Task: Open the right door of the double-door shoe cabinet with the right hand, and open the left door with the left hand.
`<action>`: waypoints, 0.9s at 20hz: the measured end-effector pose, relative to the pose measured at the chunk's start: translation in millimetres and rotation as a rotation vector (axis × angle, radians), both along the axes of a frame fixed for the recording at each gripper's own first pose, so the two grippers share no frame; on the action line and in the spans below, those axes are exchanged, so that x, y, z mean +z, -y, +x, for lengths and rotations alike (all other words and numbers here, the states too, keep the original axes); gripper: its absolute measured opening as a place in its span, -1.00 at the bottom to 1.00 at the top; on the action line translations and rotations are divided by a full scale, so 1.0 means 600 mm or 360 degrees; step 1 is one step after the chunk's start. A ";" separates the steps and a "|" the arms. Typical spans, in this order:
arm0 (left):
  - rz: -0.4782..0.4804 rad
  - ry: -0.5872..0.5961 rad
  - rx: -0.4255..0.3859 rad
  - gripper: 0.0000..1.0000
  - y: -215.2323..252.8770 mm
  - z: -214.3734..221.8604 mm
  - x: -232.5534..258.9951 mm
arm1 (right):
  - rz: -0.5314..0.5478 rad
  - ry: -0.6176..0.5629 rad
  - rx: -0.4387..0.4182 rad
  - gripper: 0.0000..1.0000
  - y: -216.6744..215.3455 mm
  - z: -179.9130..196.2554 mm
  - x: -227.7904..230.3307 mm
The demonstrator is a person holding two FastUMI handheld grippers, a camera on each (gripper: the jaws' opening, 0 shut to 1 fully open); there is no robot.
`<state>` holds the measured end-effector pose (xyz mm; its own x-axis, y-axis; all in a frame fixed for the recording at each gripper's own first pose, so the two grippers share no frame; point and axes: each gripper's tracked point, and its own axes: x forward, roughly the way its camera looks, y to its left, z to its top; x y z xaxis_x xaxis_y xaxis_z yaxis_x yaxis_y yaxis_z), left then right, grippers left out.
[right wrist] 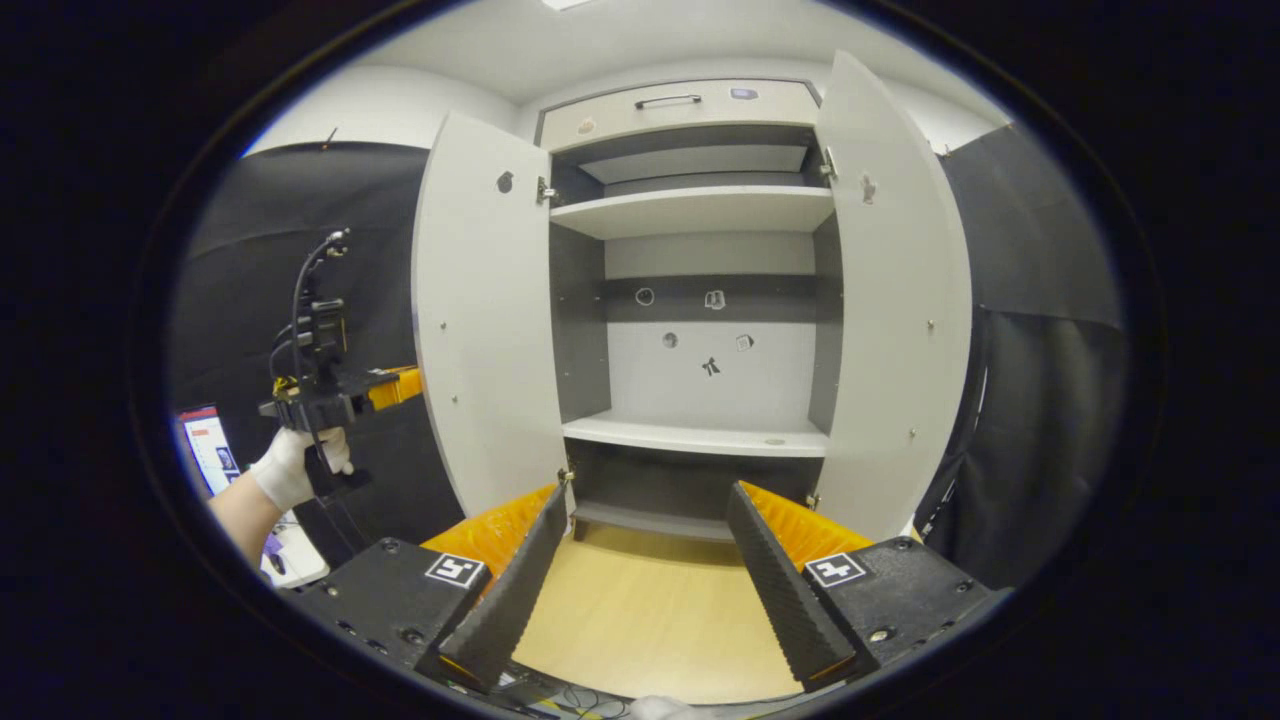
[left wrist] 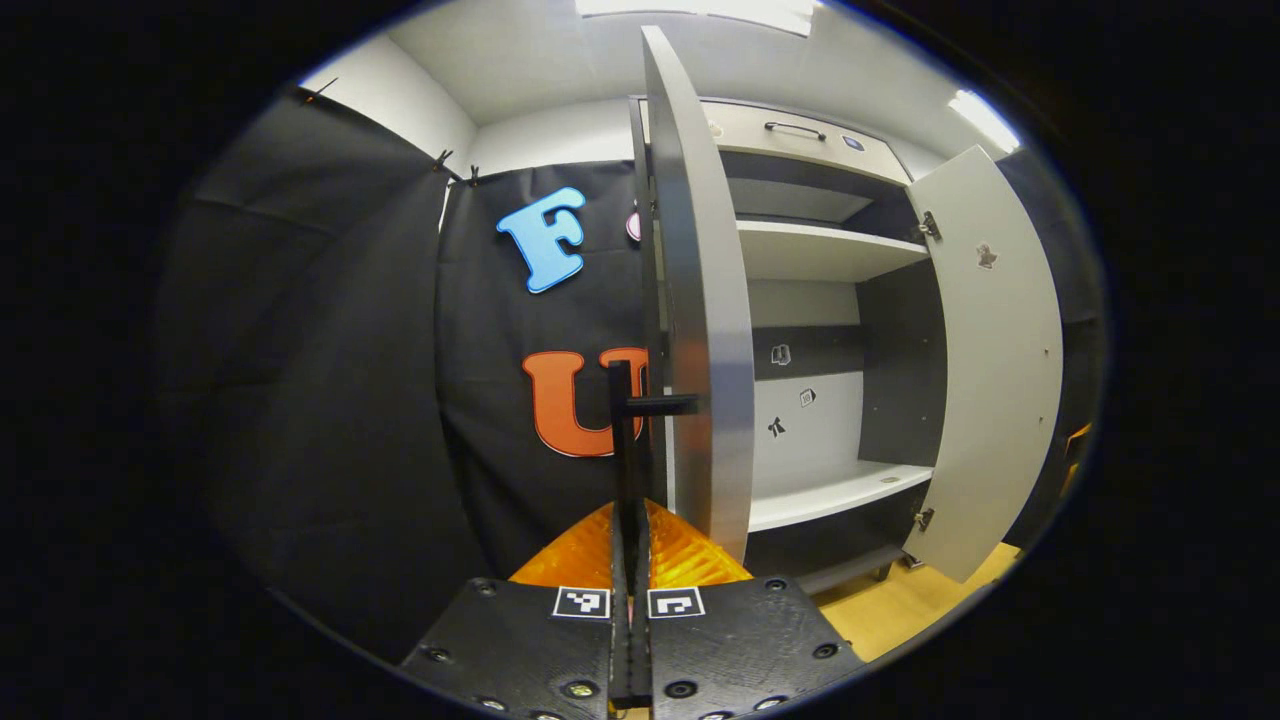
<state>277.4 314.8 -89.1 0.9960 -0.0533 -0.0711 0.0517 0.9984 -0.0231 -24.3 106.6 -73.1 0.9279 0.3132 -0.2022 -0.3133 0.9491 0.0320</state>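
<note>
**Both doors swung out; left claw closed on the left door's handle**

In the left gripper view, the left door (left wrist: 705, 300) is seen edge-on, directly ahead of the left claw (left wrist: 630, 560) and just to its right. The door's long axis runs vertically. Its handle (left wrist: 628, 450), a dark upright bar standing off the door's outer face on a short bracket, passes down between the claw's fingers, which are drawn together with the bar pinched between them. The left claw is therefore judged to be gripping the handle.

In the right gripper view, the shoe cabinet (right wrist: 690, 300) lies straight ahead of the right claw (right wrist: 640, 590), well apart from it. The right claw's fingers are spread wide and nothing is held between them; bare floor (right wrist: 640, 620) shows in the gap. The right door (right wrist: 895, 300) stands swung out on the right side of that view, apart from the claw. The left door stands out likewise on the left side, with a gloved hand (right wrist: 295, 470) seen holding the other tool beside its outer face.

The interior shelves (right wrist: 700, 212) are exposed. Both doors are judged open; the remaining step is judged to be release of the handle, with withdrawal directed away from the door's face.
</note>
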 end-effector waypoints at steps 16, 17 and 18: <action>0.0038 -0.0095 0.0333 0.93 -0.054 -0.130 -0.037 | 0.0013 0.0073 -0.0082 0.97 0.032 -0.027 0.025; 0.0015 -0.0110 0.0334 0.93 -0.051 -0.147 -0.040 | 0.0017 0.0077 -0.0091 0.97 0.035 -0.028 0.027; 0.0011 -0.0123 0.0340 0.93 -0.048 -0.160 -0.038 | 0.0019 0.0079 -0.0098 1.00 0.037 -0.029 0.029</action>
<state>181.3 343.4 -111.6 0.9762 0.1588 -0.1474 -0.1624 0.9867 -0.0121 -41.5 84.2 -55.9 0.9544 0.2571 -0.1518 -0.2556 0.9663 0.0295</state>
